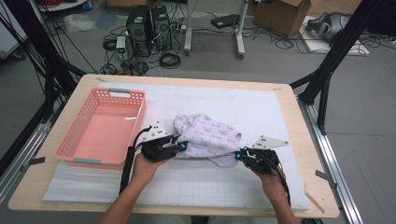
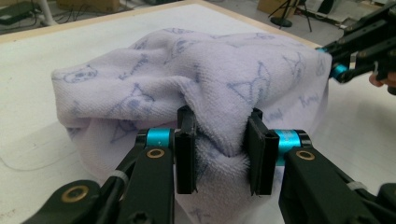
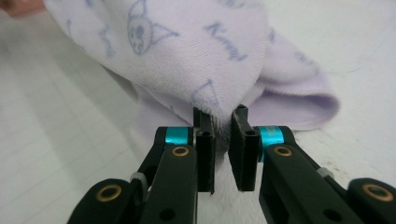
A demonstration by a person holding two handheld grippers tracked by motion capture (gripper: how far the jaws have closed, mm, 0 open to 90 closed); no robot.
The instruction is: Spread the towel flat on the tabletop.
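High view: towel [image 1: 208,136] sits mid-mat, basket [image 1: 100,127] just left.

The towel [image 2: 196,74] is soft lilac terry cloth, its pile fuzzy and matt, printed with faint blue line drawings. The left gripper [image 2: 219,154] and right gripper [image 3: 223,149] are black plastic or coated metal, hard to tell which, with a slight sheen, glossy turquoise metallic collars and brass-coloured rivets; their jaws look matt. The basket [image 1: 79,133] is smooth pink perforated plastic. The table [image 1: 88,81] shows a pale wood edge under a white matt mat [image 1: 261,107], seemingly foam.
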